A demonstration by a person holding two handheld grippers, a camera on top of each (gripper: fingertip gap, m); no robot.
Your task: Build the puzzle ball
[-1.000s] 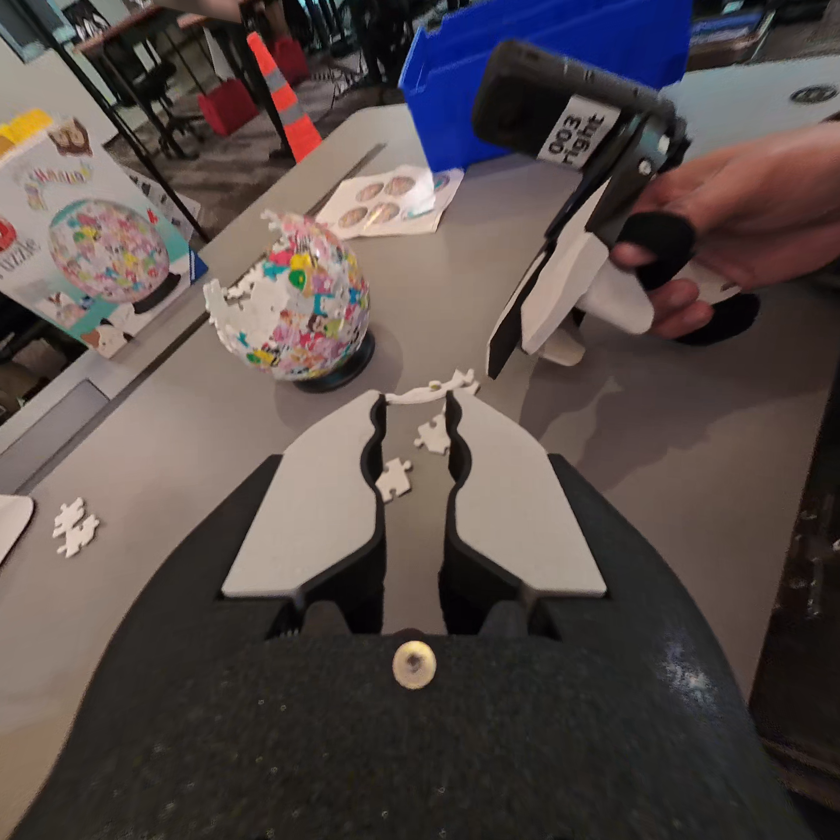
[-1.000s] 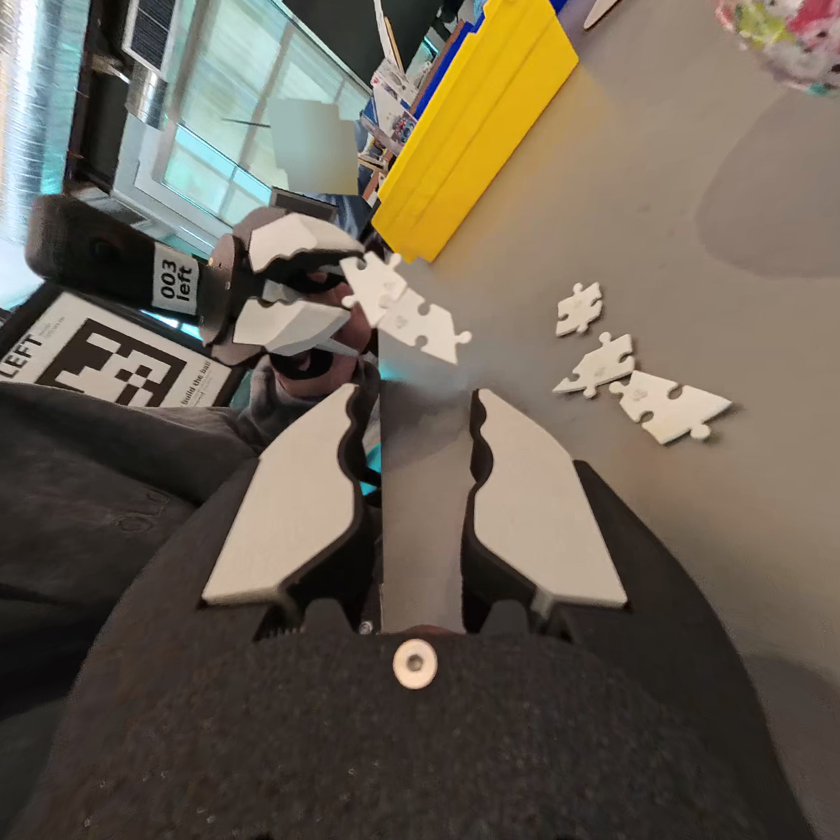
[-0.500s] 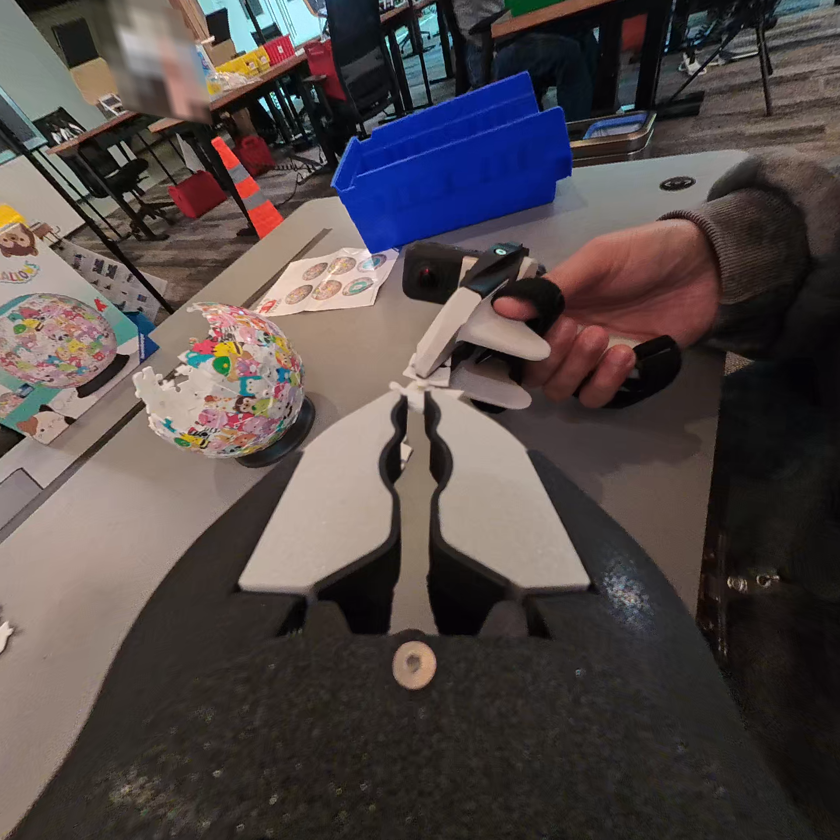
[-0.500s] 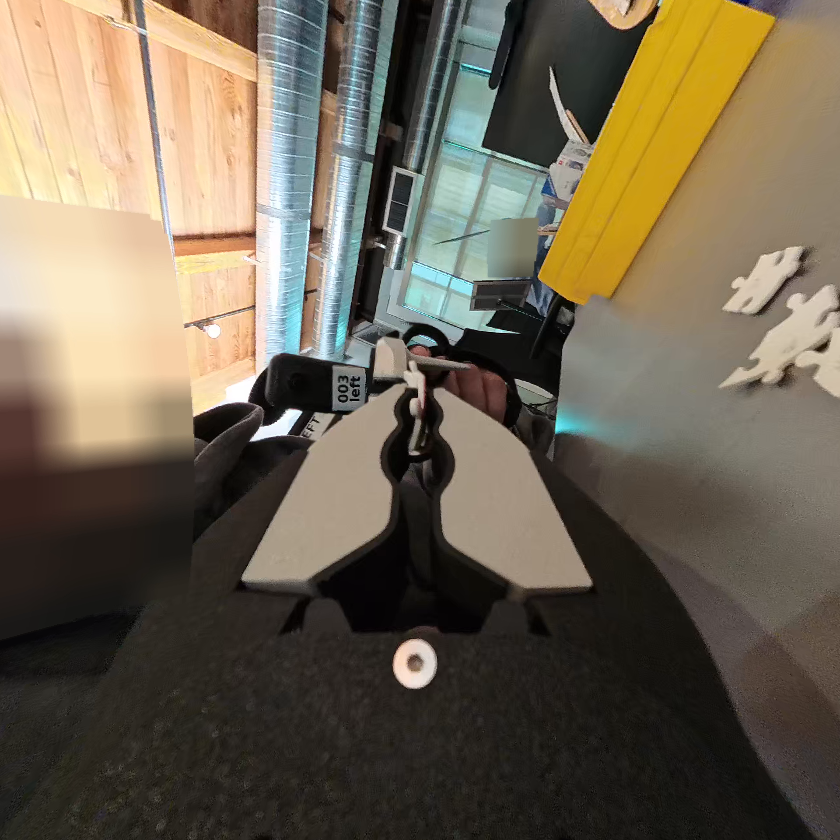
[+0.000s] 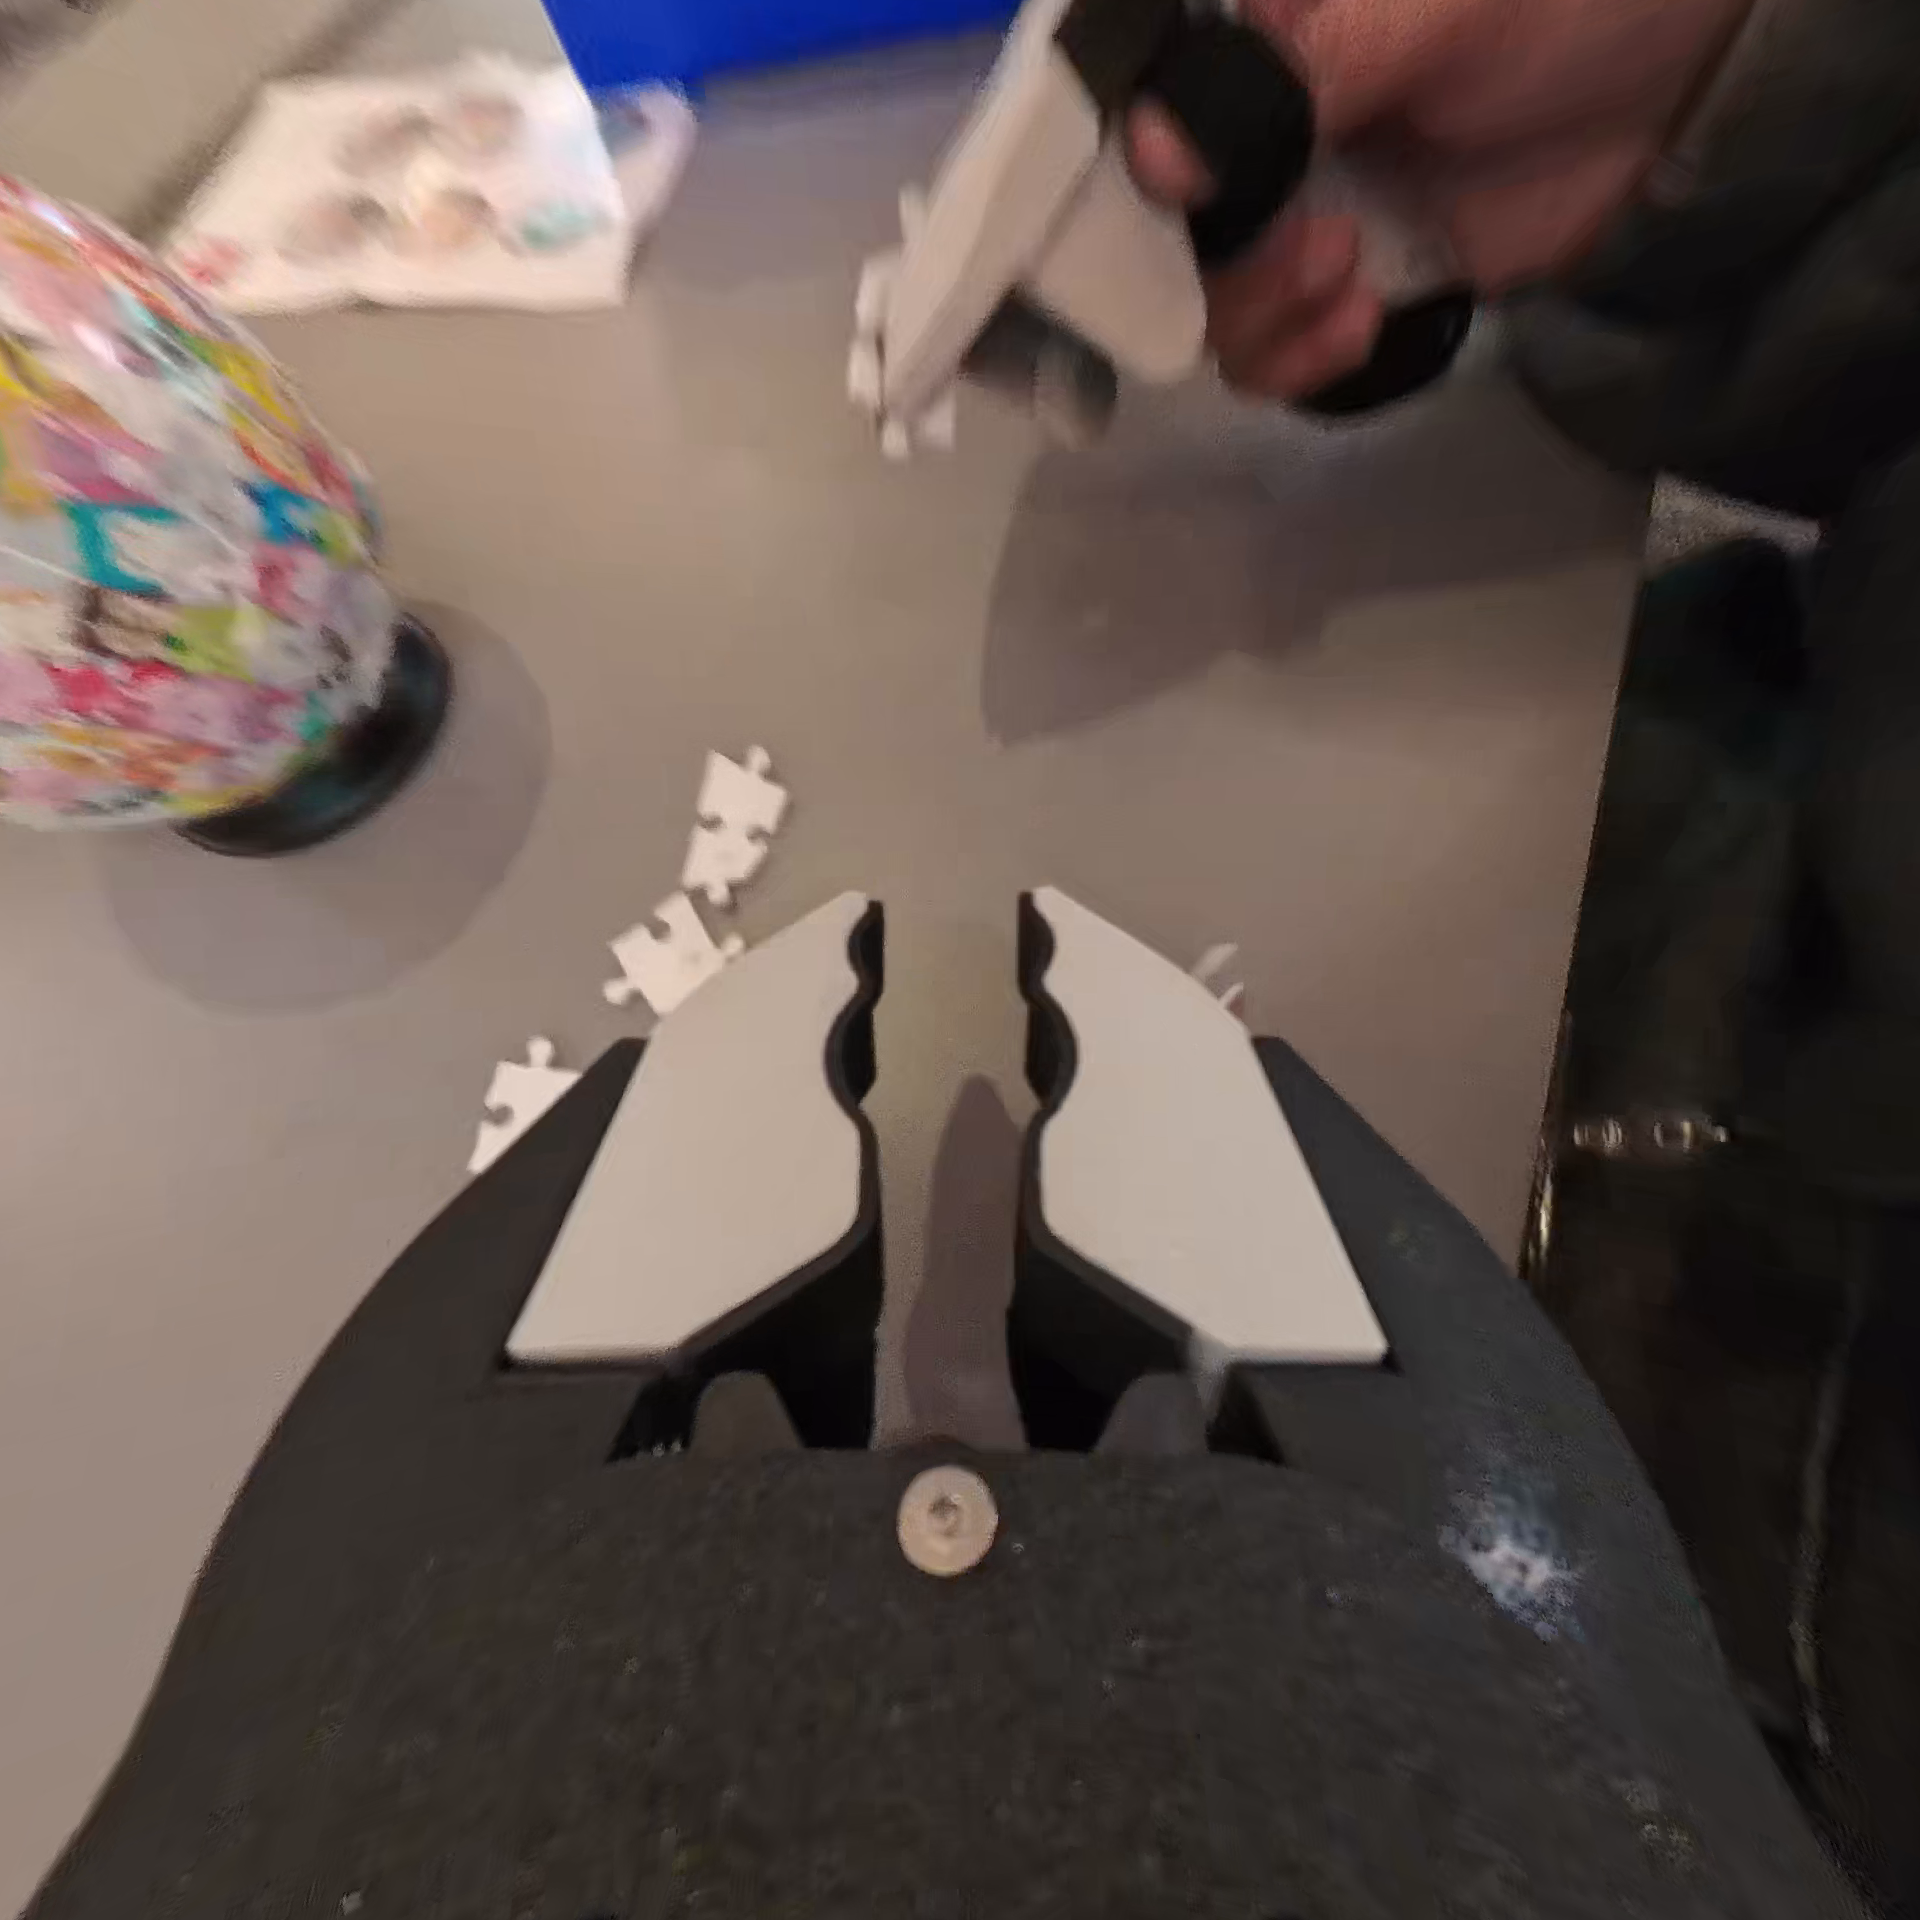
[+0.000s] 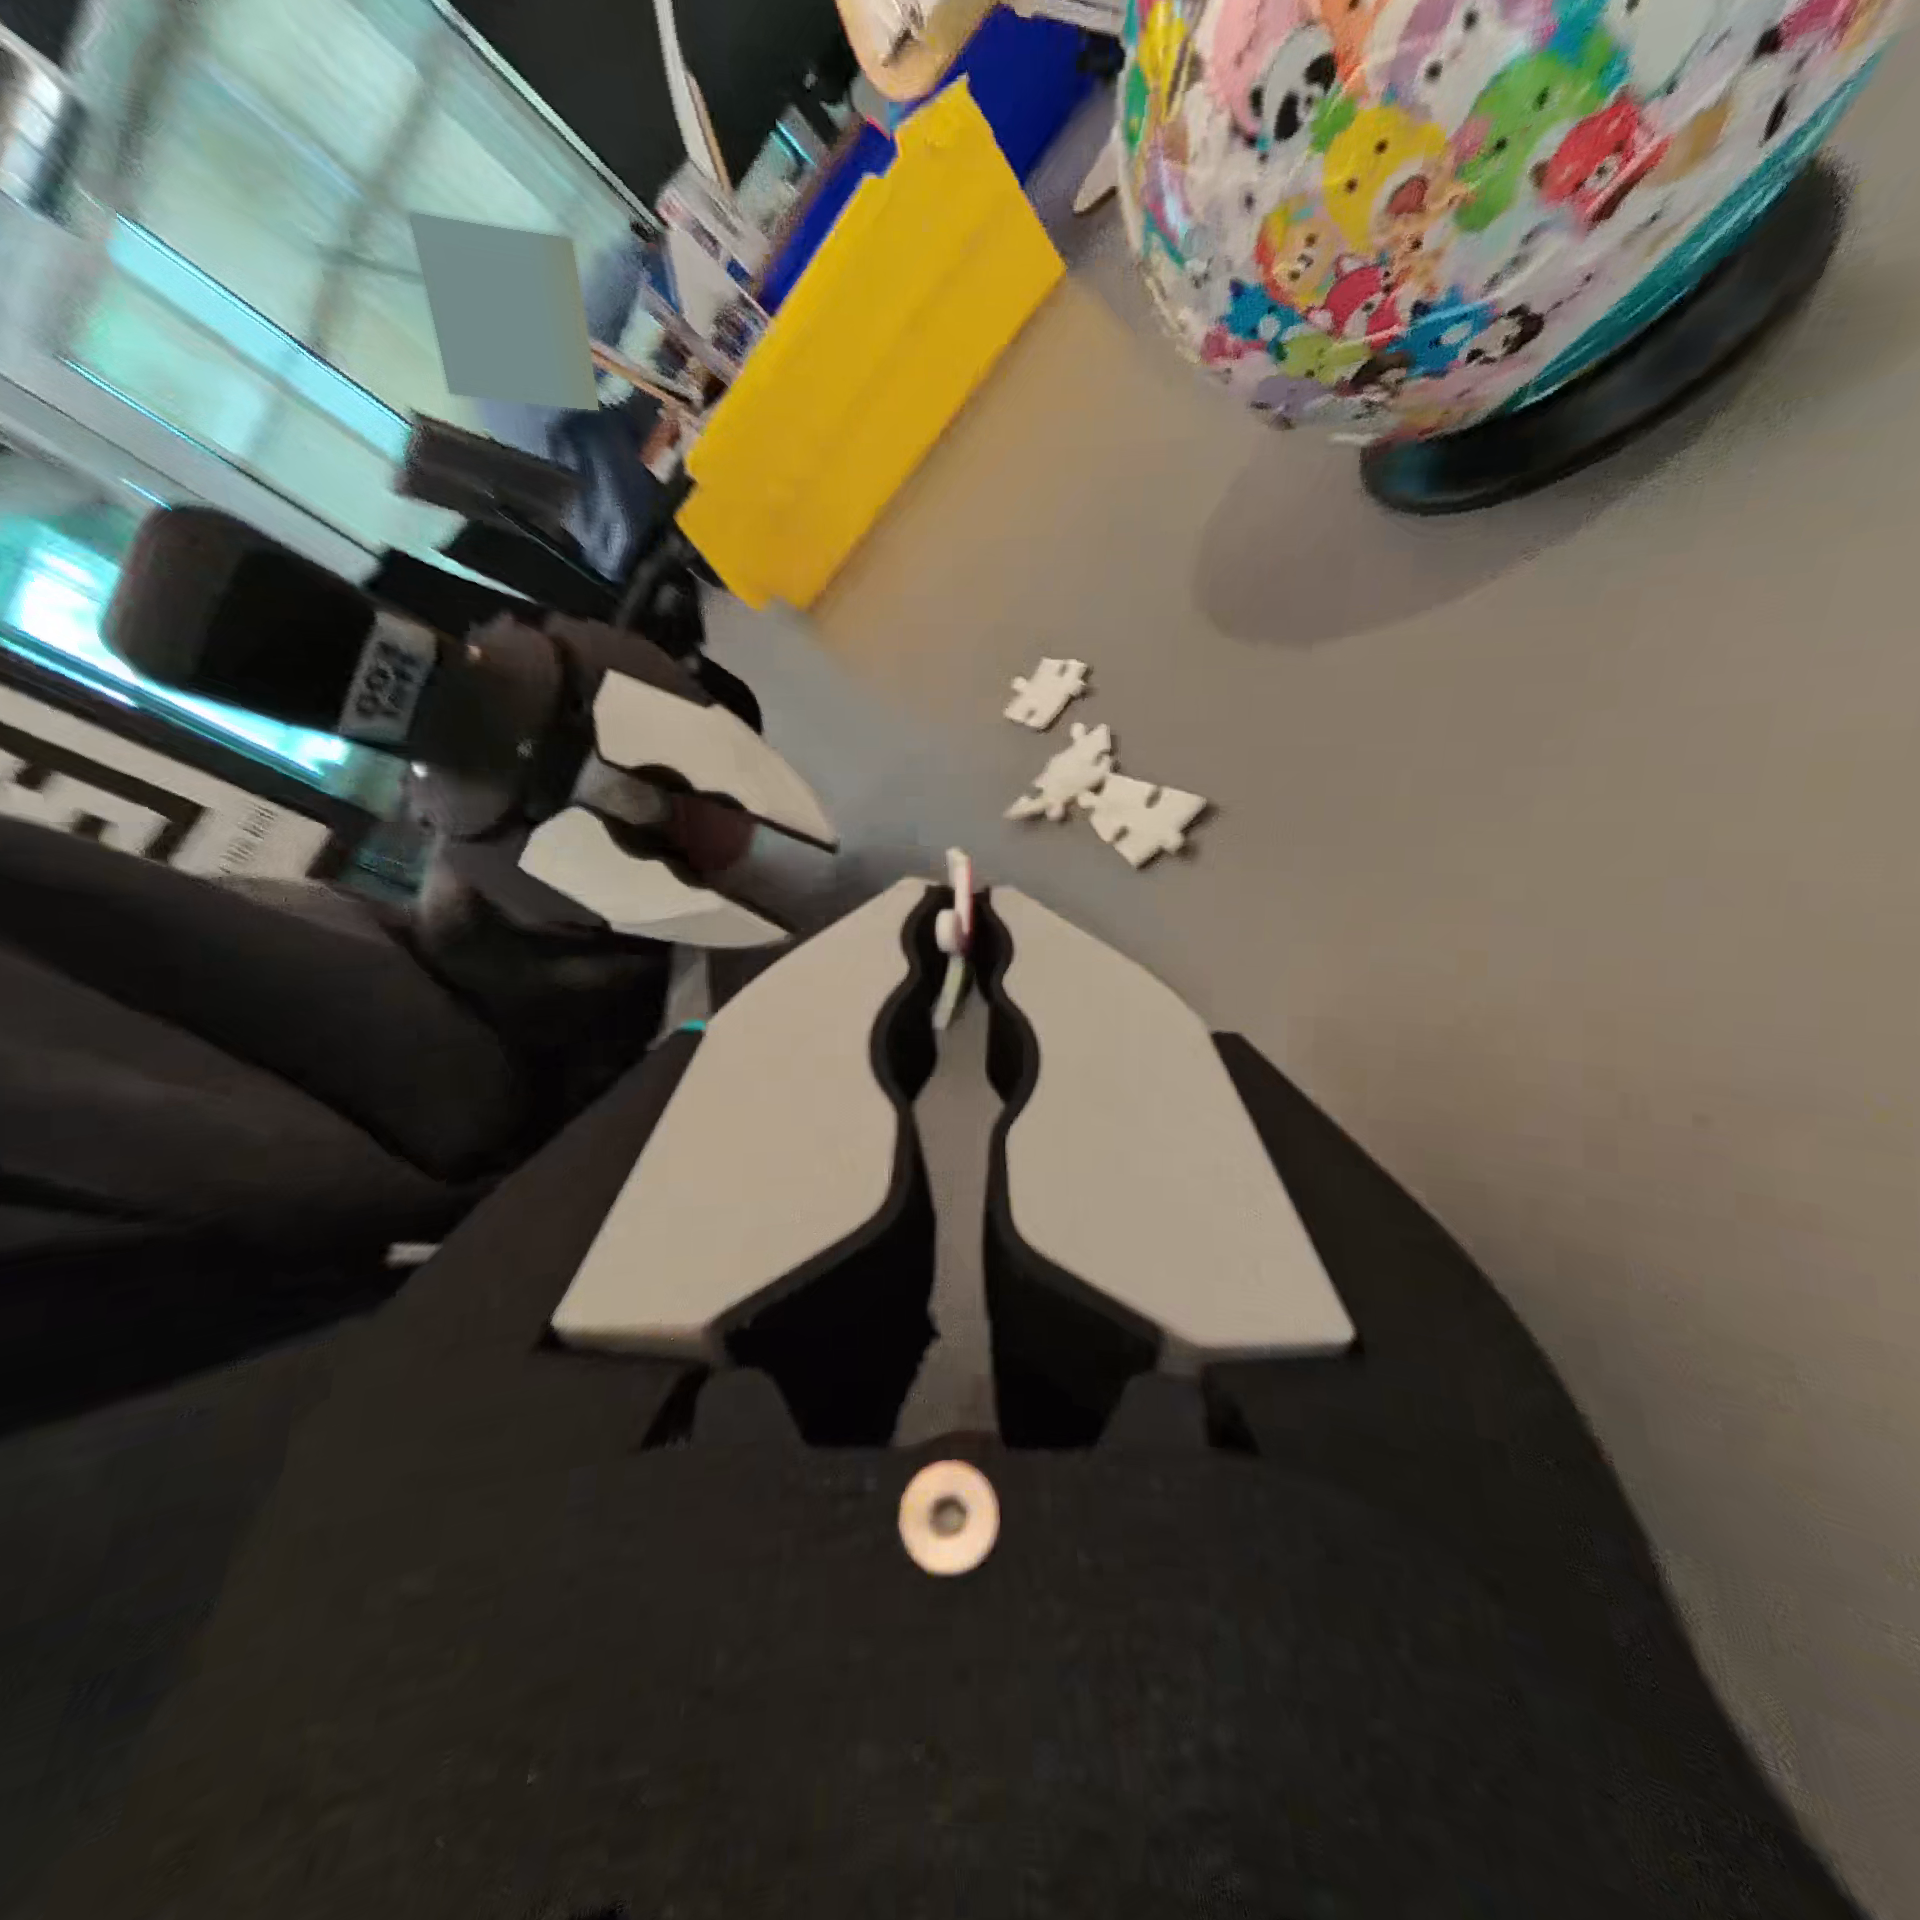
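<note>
The colourful puzzle ball (image 5: 156, 540) stands on a black ring base at the left of the grey table (image 5: 727, 582); it also shows in the right wrist view (image 6: 1486, 197). My left gripper (image 5: 948, 914) is open and empty, low over the table. Loose white pieces (image 5: 732, 821) lie just left of it. My right gripper (image 6: 958, 902) is shut on joined puzzle pieces (image 6: 956, 914), held edge-on. In the left wrist view the right gripper (image 5: 914, 384) hovers above the table with those pieces (image 5: 902, 405) at its tip.
A blue bin (image 5: 769, 42) and a printed sheet (image 5: 416, 218) lie at the back. A yellow bin (image 6: 873, 384) stands beyond more loose white pieces (image 6: 1101, 779). The table edge runs along the right (image 5: 1600, 831), with dark clothing beyond it. About 10 cm separates my left fingertips from my right.
The joined pieces passed from my left gripper to my right one. The left gripper opened and dropped toward the table; the right gripper pulled away with the pieces, toward the ball.
</note>
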